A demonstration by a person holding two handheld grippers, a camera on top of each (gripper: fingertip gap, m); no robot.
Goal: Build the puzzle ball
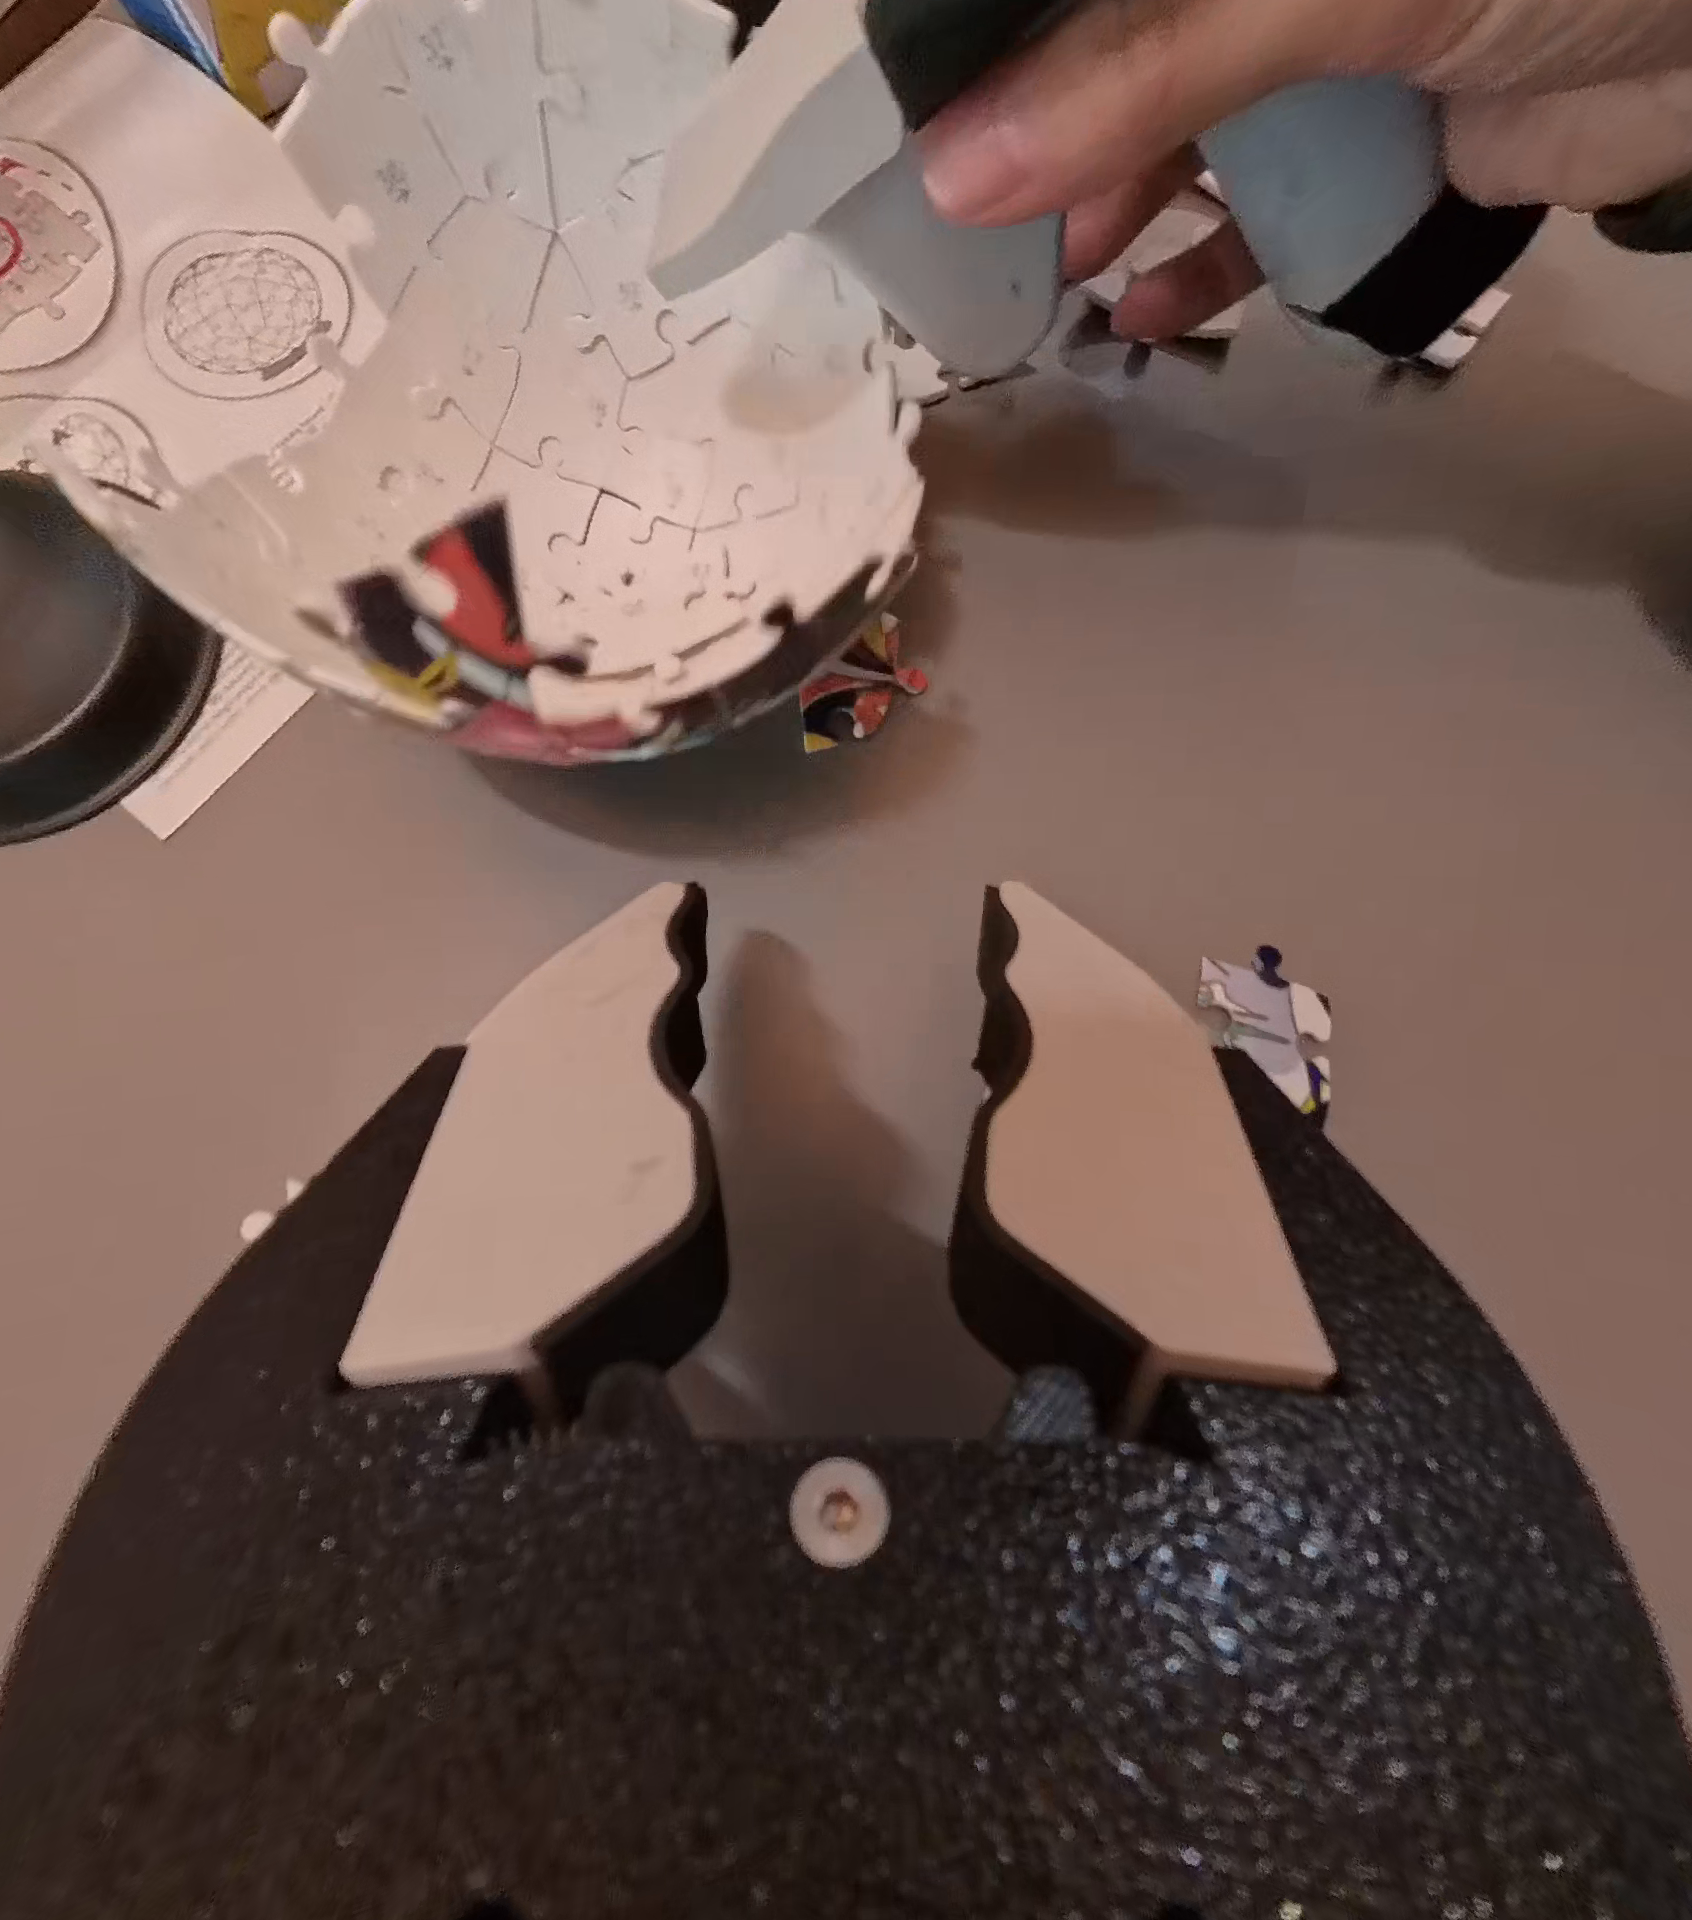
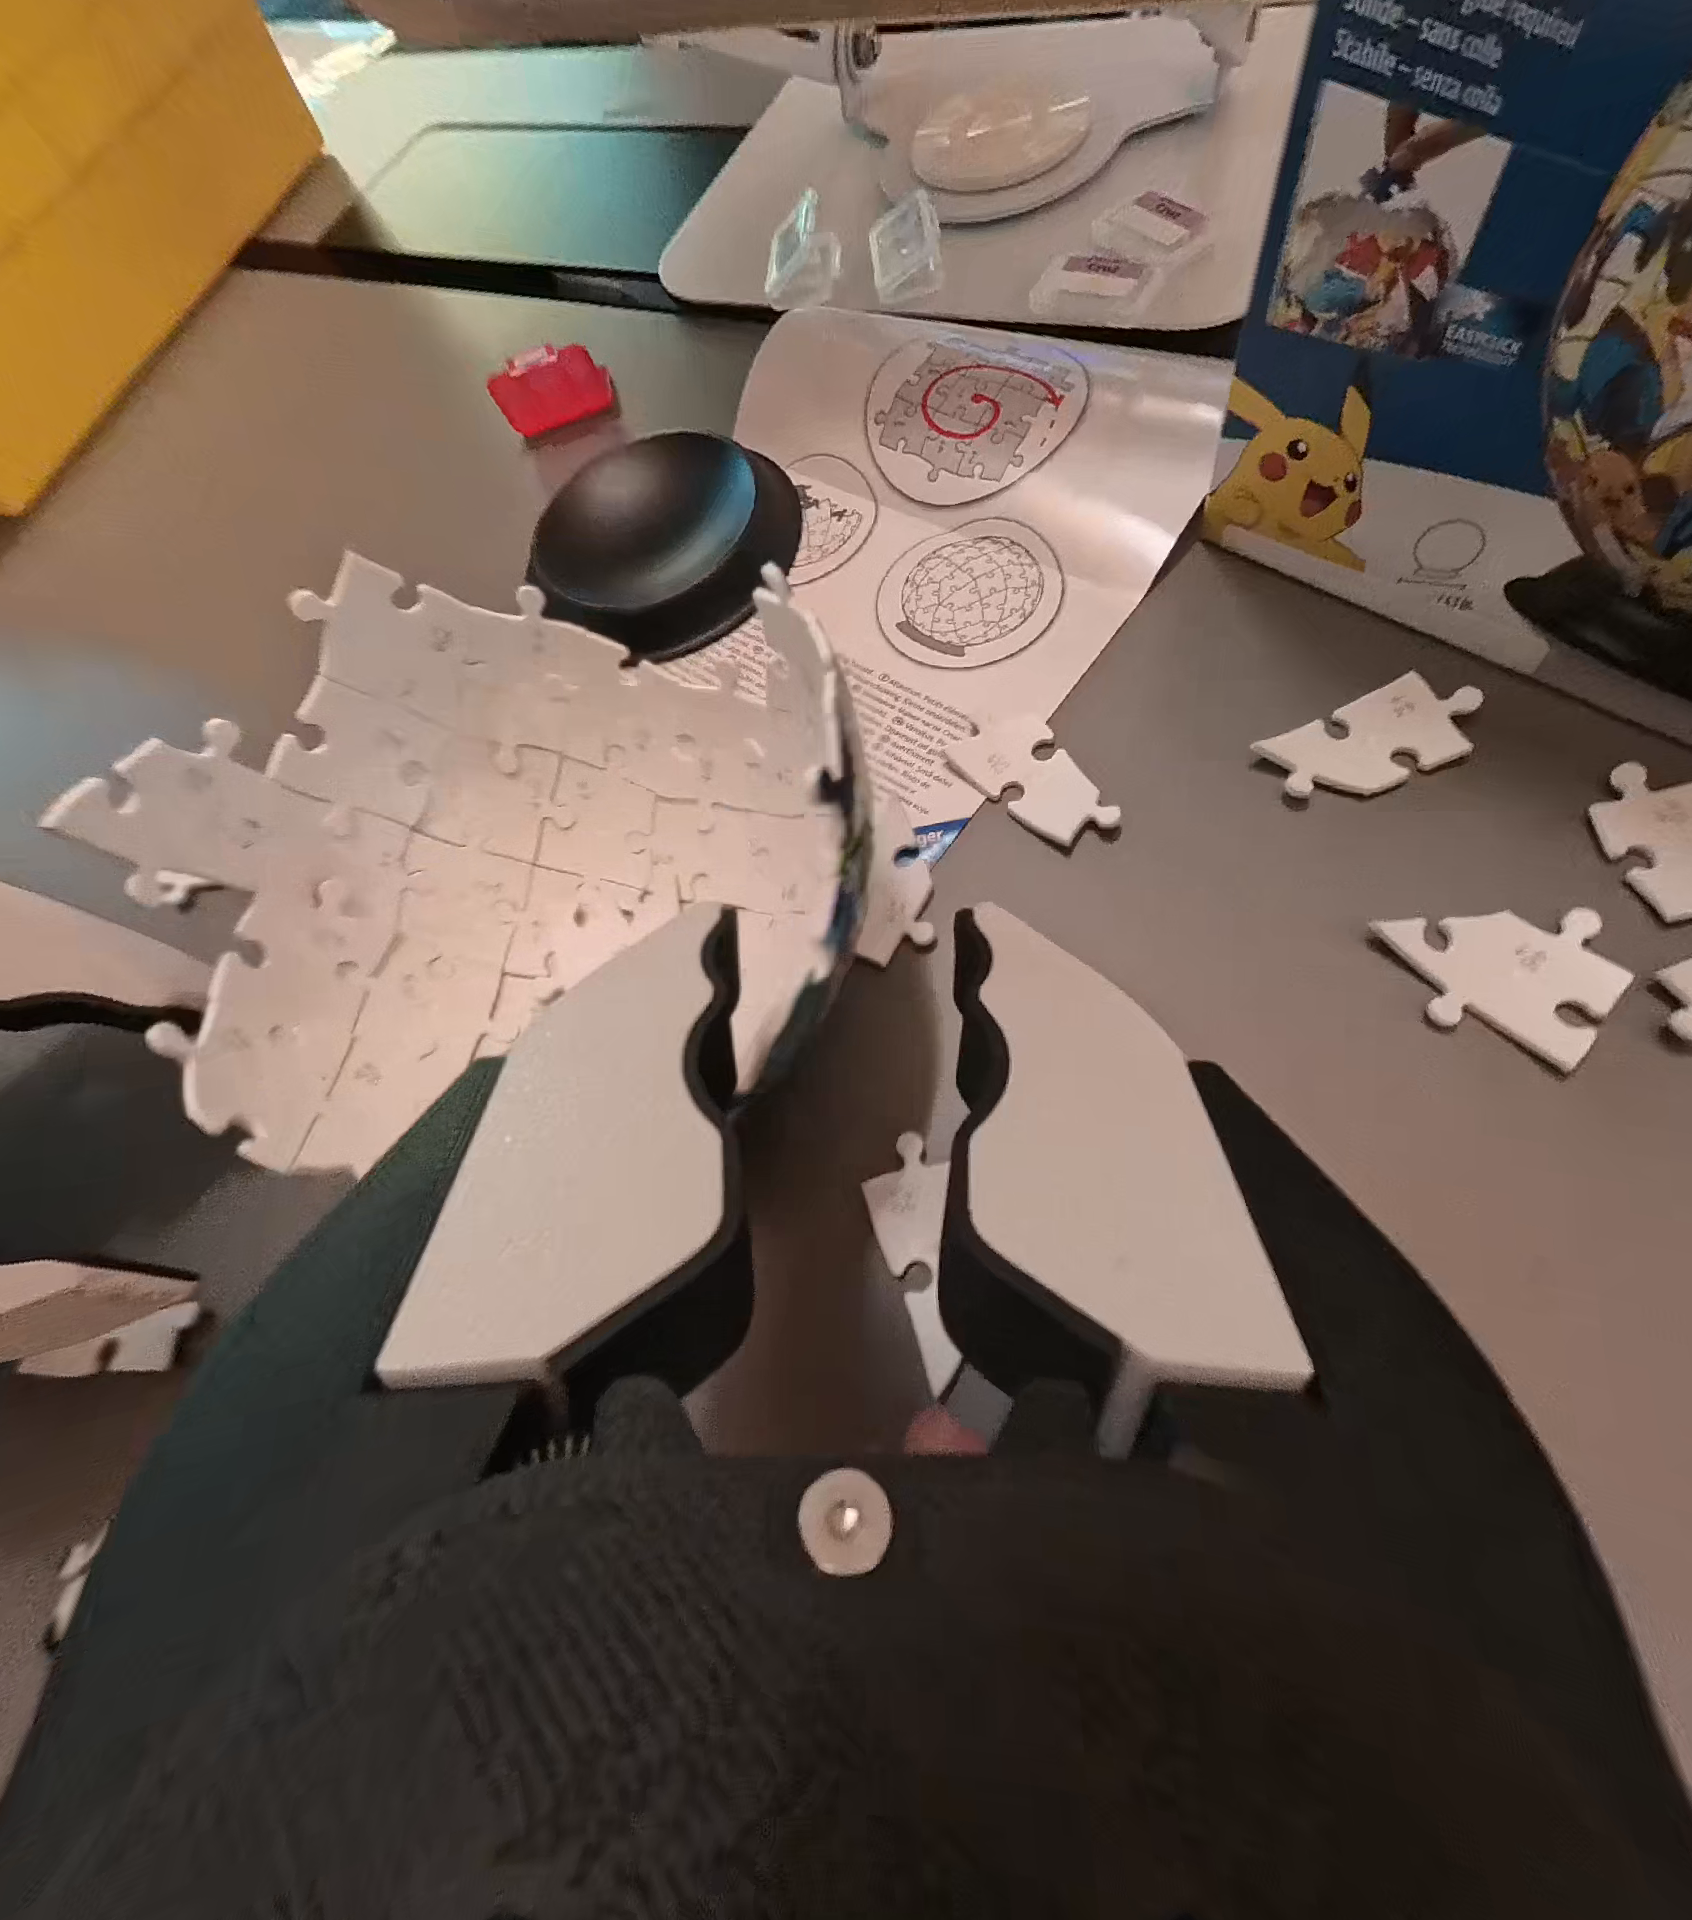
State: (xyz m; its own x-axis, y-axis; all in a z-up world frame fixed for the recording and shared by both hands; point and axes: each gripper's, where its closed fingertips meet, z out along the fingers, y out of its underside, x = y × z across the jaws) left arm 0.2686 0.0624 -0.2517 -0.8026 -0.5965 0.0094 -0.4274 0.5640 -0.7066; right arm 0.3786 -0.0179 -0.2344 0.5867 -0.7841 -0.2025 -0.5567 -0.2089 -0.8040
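Left gripper: fingers spread, empty, hovering over the grey surface just short of the ball. Half-built puzzle ball rests on the surface, white inside facing up, beside the black stand. Right gripper: fingers spread, straddling the shell rim, not visibly clamped. Loose pieces lie to the right. Judgement: close gently on the rim only; steady the shell with the left before adding a piece, or the seams may pop.

Printed text sits on the blue cardboard puzzle box, the white paper instruction sheet, and two small white labelled tags; wording not transcribed.
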